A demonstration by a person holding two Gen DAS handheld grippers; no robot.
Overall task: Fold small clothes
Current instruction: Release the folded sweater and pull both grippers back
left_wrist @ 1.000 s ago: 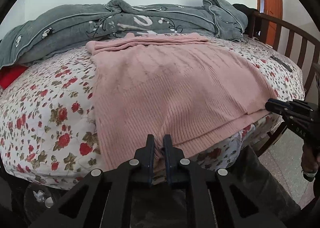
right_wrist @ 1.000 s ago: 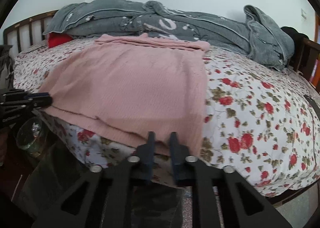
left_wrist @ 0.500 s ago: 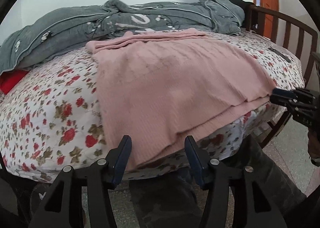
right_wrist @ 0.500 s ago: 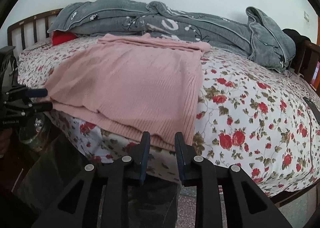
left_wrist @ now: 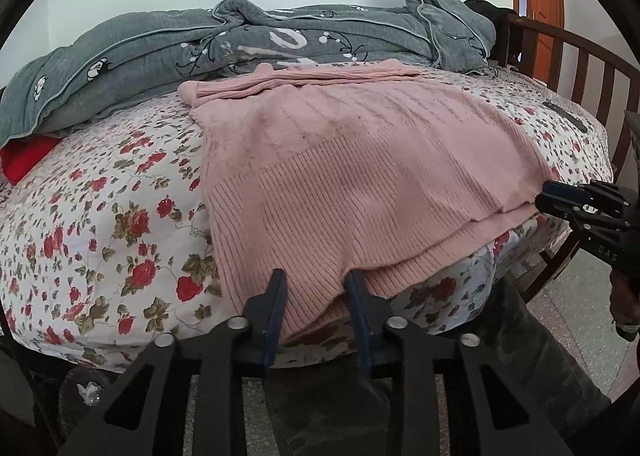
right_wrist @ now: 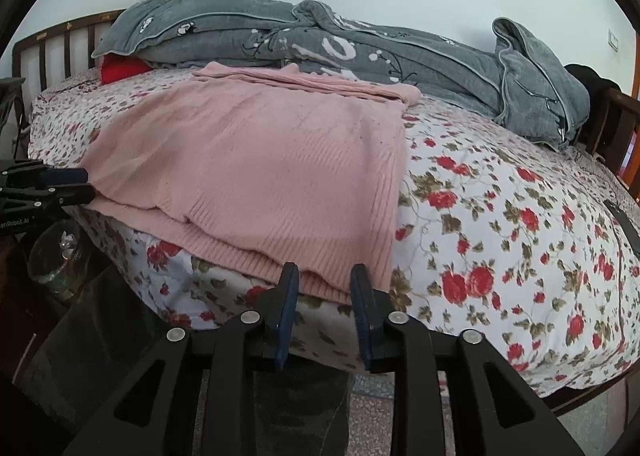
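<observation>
both grippers have let go of the pink sweater (left_wrist: 360, 175), which lies mid-frame on the floral bed (left_wrist: 100, 215). left gripper (left_wrist: 316, 288) closing again, right gripper (right_wrist: 325, 284) opening; hem seemingly between jaws, ungripped. regrasp likely next.

Pink ribbed sweater (left_wrist: 360, 183), flat, overhanging bed edge
</observation>
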